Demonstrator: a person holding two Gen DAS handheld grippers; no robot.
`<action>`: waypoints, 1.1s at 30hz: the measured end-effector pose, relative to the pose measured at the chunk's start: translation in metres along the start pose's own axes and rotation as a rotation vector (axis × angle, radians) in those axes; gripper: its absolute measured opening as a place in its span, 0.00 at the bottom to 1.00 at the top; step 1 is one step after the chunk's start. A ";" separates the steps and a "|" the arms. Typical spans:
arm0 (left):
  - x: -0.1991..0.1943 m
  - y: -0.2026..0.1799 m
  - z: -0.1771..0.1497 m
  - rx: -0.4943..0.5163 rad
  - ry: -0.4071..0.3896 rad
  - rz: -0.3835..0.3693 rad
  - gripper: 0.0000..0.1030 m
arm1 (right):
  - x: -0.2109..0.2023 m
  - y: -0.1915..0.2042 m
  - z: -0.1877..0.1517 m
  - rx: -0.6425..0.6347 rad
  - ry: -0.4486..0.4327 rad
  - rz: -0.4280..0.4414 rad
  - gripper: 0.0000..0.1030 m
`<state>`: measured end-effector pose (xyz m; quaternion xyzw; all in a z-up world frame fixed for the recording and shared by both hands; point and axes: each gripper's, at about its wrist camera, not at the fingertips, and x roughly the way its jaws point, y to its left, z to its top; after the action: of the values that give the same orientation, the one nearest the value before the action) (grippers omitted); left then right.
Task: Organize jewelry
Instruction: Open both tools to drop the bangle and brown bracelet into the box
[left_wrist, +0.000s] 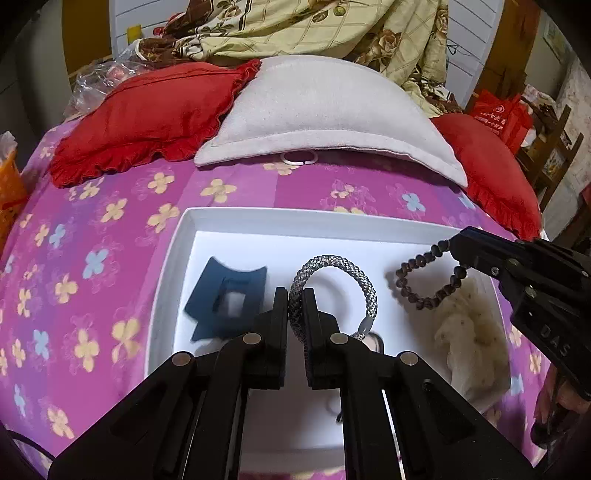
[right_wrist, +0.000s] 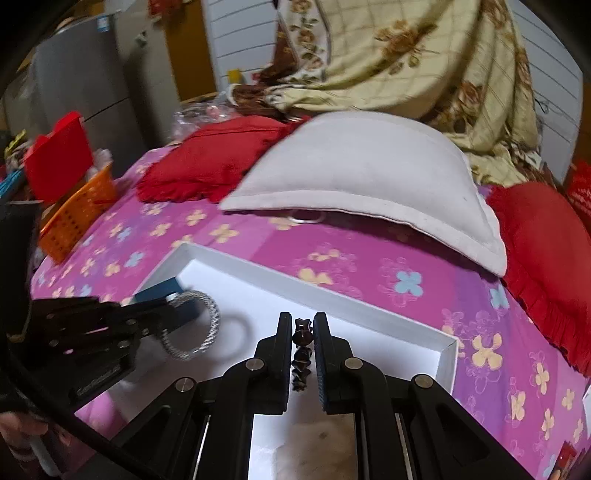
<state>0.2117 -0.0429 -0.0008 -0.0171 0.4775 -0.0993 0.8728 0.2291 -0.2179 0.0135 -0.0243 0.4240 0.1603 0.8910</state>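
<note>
Two tools clamped | left tool (left_wrist: 295, 306): braided bracelet (left_wrist: 343, 269) | right tool (right_wrist: 303, 343): bead bracelet (left_wrist: 424, 284)

Raised letters "DAS" read on the side of the right gripper (left_wrist: 456, 253), seen from the left wrist view at the right edge. Embossed lettering also runs along the side of the left gripper (right_wrist: 168, 314) in the right wrist view, too blurred to read. Red bag (left_wrist: 504, 118) far right carries a white round logo and lines of characters, too small to make out. Nothing else legible.
</note>
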 end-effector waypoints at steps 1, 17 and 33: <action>0.004 -0.002 0.002 -0.002 0.002 0.002 0.06 | 0.005 -0.006 0.001 0.011 0.005 -0.009 0.10; 0.051 0.003 0.004 -0.051 0.060 0.040 0.25 | 0.045 -0.074 -0.033 0.161 0.142 -0.157 0.15; -0.008 -0.008 -0.024 0.008 -0.041 0.061 0.60 | -0.033 -0.037 -0.059 0.140 0.037 -0.114 0.60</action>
<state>0.1863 -0.0473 -0.0061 -0.0011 0.4593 -0.0743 0.8852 0.1769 -0.2726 -0.0025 0.0109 0.4484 0.0788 0.8903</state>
